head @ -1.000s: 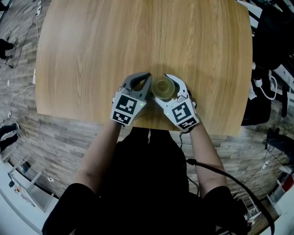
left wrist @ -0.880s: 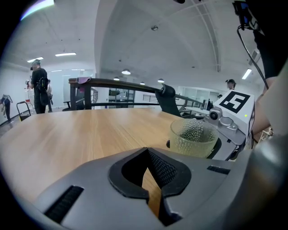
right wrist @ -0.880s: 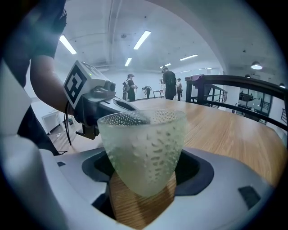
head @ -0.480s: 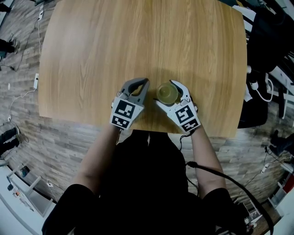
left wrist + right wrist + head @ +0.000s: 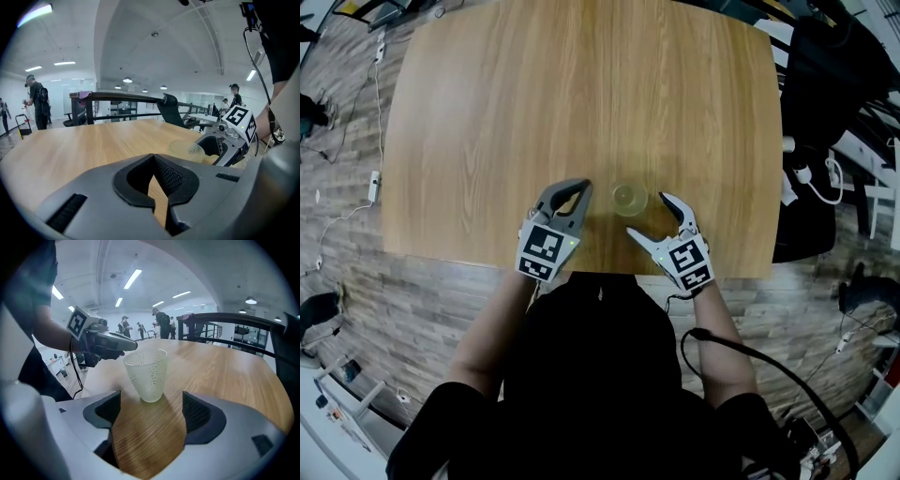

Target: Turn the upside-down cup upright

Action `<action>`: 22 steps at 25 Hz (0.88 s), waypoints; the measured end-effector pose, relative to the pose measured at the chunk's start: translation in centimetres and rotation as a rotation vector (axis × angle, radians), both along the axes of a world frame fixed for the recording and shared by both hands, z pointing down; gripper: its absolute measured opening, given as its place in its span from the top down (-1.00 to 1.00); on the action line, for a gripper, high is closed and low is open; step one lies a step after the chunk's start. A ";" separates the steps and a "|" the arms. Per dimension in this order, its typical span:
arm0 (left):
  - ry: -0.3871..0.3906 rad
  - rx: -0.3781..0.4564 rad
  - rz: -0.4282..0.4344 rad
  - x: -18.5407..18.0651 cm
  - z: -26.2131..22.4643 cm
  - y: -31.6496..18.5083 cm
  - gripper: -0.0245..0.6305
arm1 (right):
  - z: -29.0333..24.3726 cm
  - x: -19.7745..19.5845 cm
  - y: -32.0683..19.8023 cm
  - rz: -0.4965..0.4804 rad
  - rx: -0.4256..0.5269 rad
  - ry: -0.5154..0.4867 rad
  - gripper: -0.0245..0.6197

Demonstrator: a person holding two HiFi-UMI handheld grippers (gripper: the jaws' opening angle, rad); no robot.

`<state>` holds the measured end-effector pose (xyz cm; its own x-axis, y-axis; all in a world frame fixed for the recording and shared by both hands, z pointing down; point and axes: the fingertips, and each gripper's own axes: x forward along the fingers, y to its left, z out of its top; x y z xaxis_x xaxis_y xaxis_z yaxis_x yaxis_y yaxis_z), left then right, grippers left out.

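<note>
The pale green dotted cup point(image 5: 629, 198) stands upright, mouth up, near the table's front edge. In the right gripper view the cup point(image 5: 146, 373) is just beyond my jaws and touches neither pad. My right gripper point(image 5: 649, 216) is open; its jaws have just been opening and nothing is between them. To the cup's left my left gripper point(image 5: 579, 188) is shut and empty, a little apart from it. In the left gripper view the cup point(image 5: 186, 150) shows at the right, with the right gripper point(image 5: 224, 146) behind it. The left gripper point(image 5: 108, 344) shows behind the cup in the right gripper view.
The wooden table point(image 5: 487, 112) stretches away beyond the cup. Its front edge point(image 5: 581, 267) lies just below both grippers. A black chair point(image 5: 825, 66) and cables stand off the table's right side. People stand far off in the room point(image 5: 36, 101).
The right gripper's jaws have spread off the cup and drawn back toward the front edge. The cup now stands free. The left gripper has shifted slightly left, still shut.
</note>
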<state>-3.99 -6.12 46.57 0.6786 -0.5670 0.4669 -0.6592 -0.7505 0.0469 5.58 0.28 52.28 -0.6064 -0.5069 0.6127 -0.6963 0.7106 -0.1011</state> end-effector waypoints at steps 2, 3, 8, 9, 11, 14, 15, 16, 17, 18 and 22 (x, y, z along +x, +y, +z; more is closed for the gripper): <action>0.014 0.029 0.004 0.1 -1.7 0.9 0.90 | -1.5 0.9 1.0 0.041 0.002 -0.035 -0.18; 0.023 0.049 0.004 0.2 -2.7 1.3 0.90 | -2.6 1.2 1.4 0.063 0.011 -0.058 -0.18; 0.035 0.195 0.009 0.4 -7.1 3.7 0.90 | -8.7 1.4 2.3 0.124 0.108 -0.144 -0.17; 0.037 0.216 0.007 0.3 -7.5 4.1 0.90 | -9.7 1.2 2.5 0.122 0.126 -0.151 -0.17; 0.048 0.236 0.001 -0.1 -7.9 4.7 0.90 | -11.6 0.7 2.6 0.116 0.162 -0.160 -0.17; 0.064 0.225 -0.007 -0.9 -7.6 5.3 0.90 | -14.1 0.1 2.2 0.117 0.221 -0.183 -0.15; 0.068 0.215 -0.012 -1.2 -7.5 5.6 0.90 | -14.8 0.0 2.1 0.128 0.239 -0.193 -0.12; 0.072 0.205 -0.017 -1.6 -7.2 6.0 0.90 | -15.4 0.0 2.0 0.149 0.257 -0.205 -0.01; 0.075 0.195 -0.021 -1.8 -7.0 6.4 0.90 | -16.1 0.2 1.7 0.176 0.277 -0.219 0.24; 0.078 0.187 -0.023 -2.0 -6.9 6.9 0.90 | -16.7 0.4 1.5 0.205 0.292 -0.235 0.49; 0.080 0.183 -0.020 -1.8 -6.8 8.7 0.90 | -17.9 0.5 1.0 0.280 0.304 -0.277 0.72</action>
